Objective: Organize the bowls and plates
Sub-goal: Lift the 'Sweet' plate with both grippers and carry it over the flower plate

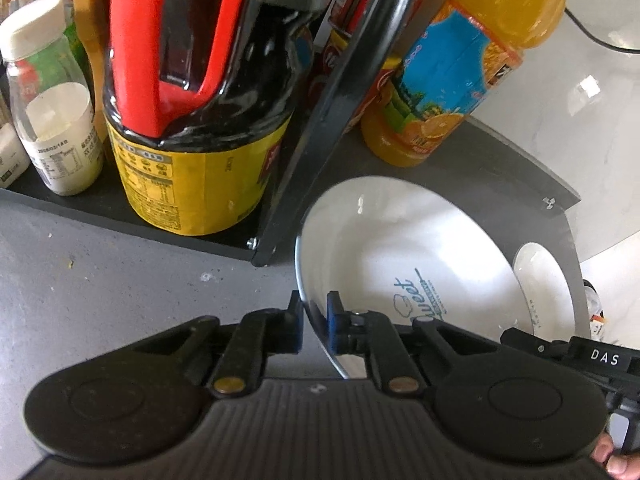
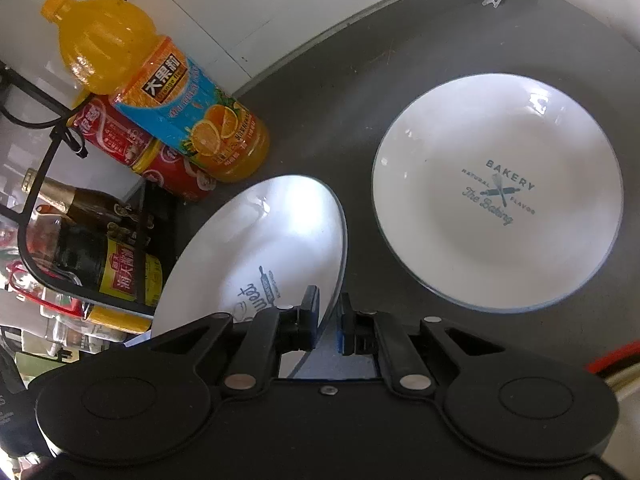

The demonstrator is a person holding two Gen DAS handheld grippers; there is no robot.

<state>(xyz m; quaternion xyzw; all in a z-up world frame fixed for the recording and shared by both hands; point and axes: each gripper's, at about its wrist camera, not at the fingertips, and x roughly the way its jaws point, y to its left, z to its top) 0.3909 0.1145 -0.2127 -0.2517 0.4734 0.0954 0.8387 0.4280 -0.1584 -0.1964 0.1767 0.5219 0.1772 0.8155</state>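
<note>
A white plate with blue "Sweet" lettering (image 1: 400, 248) is held tilted above the dark grey counter (image 1: 120, 272). My left gripper (image 1: 316, 322) is shut on its left rim. My right gripper (image 2: 329, 318) is shut on the opposite rim of the same plate (image 2: 272, 232). A second white plate printed "Bakery" (image 2: 496, 196) lies flat on the counter to the right of it, and its edge shows in the left wrist view (image 1: 544, 284).
A black wire rack (image 1: 320, 120) holds a dark sauce jug with a red handle (image 1: 192, 92) and a white bottle (image 1: 52, 100). An orange juice bottle (image 2: 160, 80) and red cans (image 2: 140, 148) stand behind the plates. A white wall (image 2: 280, 0) borders the counter.
</note>
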